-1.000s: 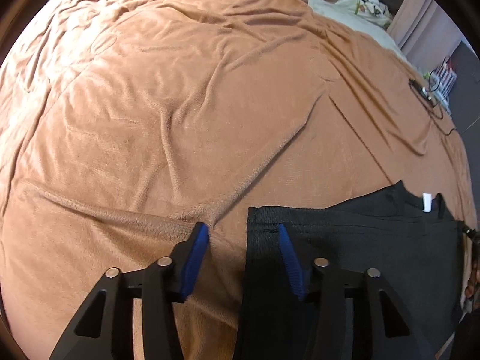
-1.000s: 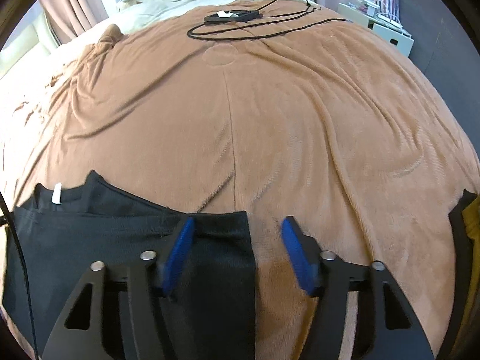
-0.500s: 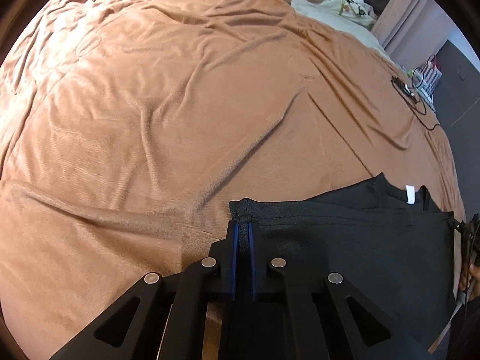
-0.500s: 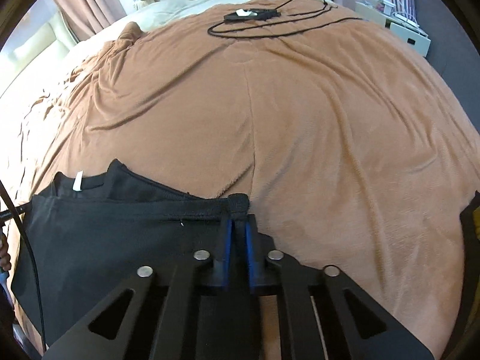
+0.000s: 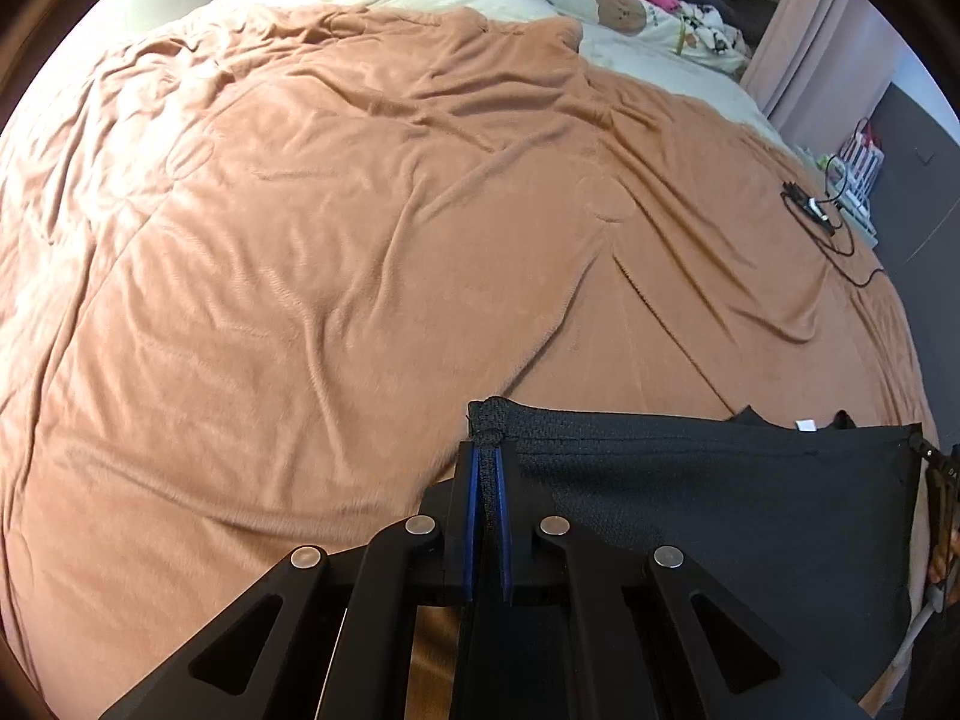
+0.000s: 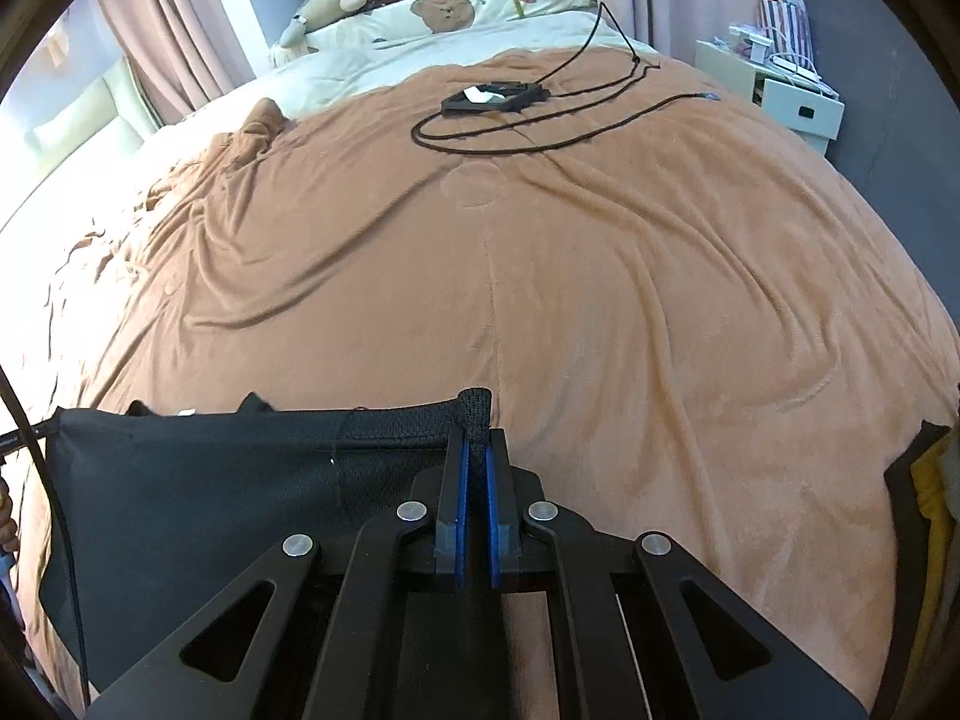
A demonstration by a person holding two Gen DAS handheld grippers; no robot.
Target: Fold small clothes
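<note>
The left hand-held gripper (image 5: 489,468) and right hand-held gripper (image 6: 474,450) each pinch a corner of the black garment (image 5: 720,498), stretched above the brown blanket (image 5: 360,240); light, limp knit, best held at corners.

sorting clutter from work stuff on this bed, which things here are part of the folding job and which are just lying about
Part of the job:
- black garment, stretched between both claws
- left claw, shut on one corner
- right claw, shut on the other corner

Just lying about:
- brown blanket
- black device with its cable
- bear pillow
- white bedside cabinet
</note>
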